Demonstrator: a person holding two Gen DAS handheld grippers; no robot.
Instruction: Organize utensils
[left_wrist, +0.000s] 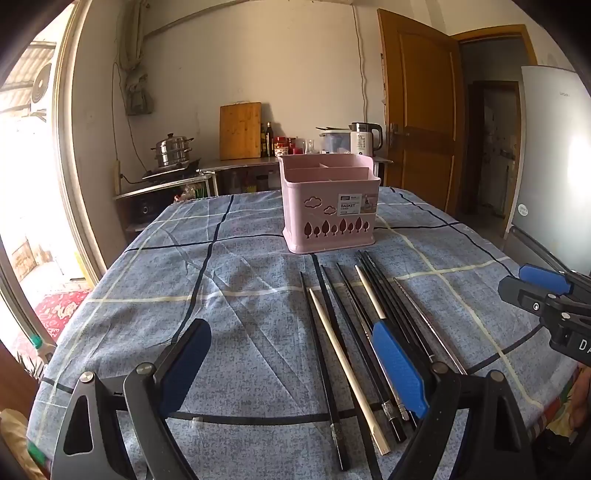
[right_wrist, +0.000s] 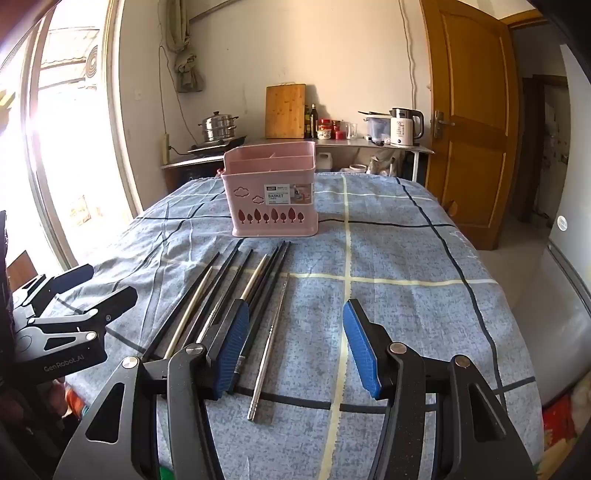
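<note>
**Chopsticks wait in a row by the pink basket**

Chopsticks (right_wrist: 236, 291) lie side by side near the front edge of the table (right_wrist: 406, 258). The pink basket (right_wrist: 273, 195) stands behind them, toward the far edge, with nothing in it that I can see. Both tongs are wide and hold nothing. The left gripper (left_wrist: 291, 365) hangs over the row. The right gripper (right_wrist: 295, 347) is over the silver chopstick (right_wrist: 271, 332). Best to pinch one stick near its middle. The sticks lie close together, so a neighbor could get grabbed too.
</note>
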